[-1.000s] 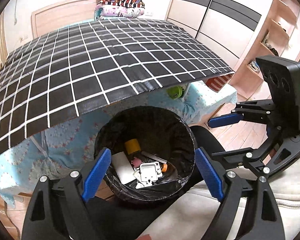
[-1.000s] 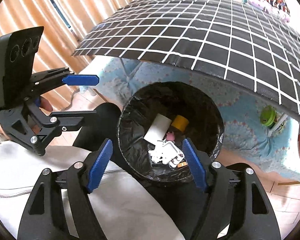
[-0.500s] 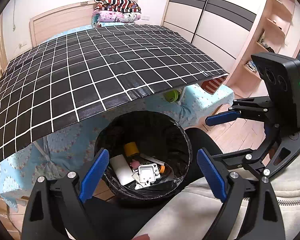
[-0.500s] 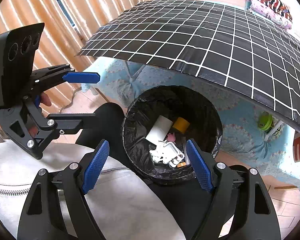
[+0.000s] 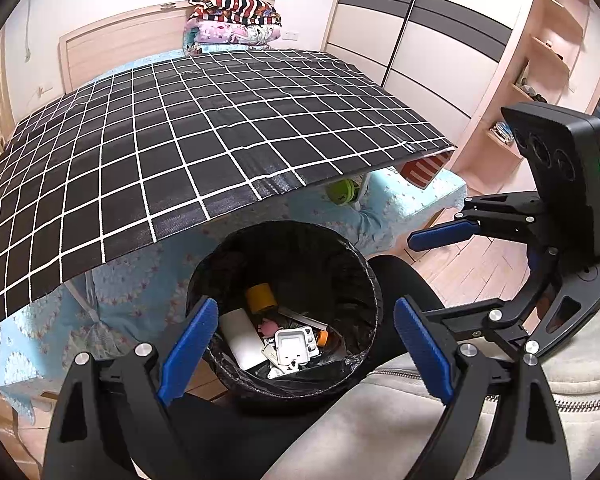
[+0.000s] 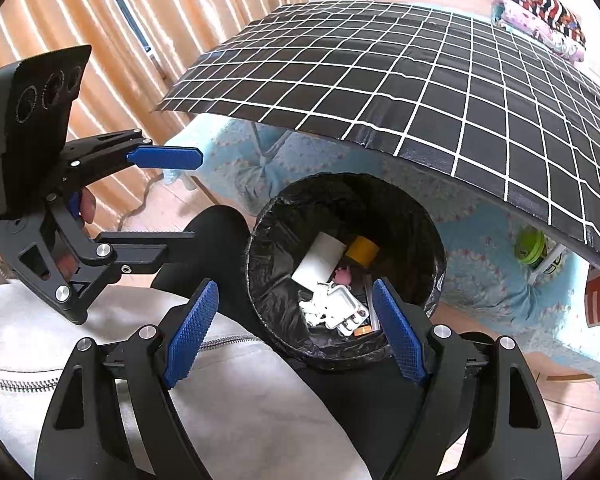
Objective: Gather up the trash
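Note:
A round bin lined with a black bag stands on the floor below the table edge. In it lie a white plastic piece, a yellow roll, a white card and small pink and orange bits. My left gripper hovers over the near rim, open and empty. My right gripper hangs beside it over the same rim, also open with nothing between its fingers.
A table under a black cloth with white checks overhangs the bin's far side. A person's black-clad legs flank the bin, with a grey zipped top below. A green container sits under the table. A wardrobe and curtains line the walls.
Both views have drawn back slightly, so the bin looks a little smaller and more of the table shows. The right gripper's jaws stand slightly wider. The trash in the bin has not moved.

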### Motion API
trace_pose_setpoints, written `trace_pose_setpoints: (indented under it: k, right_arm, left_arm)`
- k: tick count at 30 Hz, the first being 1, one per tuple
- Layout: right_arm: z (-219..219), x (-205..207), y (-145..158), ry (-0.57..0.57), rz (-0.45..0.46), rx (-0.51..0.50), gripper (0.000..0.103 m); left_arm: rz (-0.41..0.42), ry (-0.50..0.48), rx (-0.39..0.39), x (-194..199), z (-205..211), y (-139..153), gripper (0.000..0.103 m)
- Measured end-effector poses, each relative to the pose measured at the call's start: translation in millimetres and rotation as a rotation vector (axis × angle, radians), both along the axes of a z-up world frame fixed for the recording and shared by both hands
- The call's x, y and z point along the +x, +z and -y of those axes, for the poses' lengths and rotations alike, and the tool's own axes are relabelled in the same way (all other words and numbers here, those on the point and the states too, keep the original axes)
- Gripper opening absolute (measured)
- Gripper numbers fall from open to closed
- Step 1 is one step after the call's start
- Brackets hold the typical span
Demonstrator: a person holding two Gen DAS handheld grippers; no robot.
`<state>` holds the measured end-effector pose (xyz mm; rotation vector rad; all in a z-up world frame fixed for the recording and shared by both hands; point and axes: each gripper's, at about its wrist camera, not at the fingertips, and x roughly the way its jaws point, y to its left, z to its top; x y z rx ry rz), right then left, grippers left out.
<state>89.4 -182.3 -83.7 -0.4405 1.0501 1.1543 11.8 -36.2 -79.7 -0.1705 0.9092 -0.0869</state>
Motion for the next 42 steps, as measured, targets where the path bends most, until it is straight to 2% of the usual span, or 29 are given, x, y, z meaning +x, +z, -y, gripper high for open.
trace_pose_setpoints:
  k: [42]
  right_arm:
    - [2.3,-0.6,2.1,0.0,0.006,0.007,0.079]
  left_arm:
    - [0.004,0.001,-0.006,1.4,1.2,-1.5,0.087]
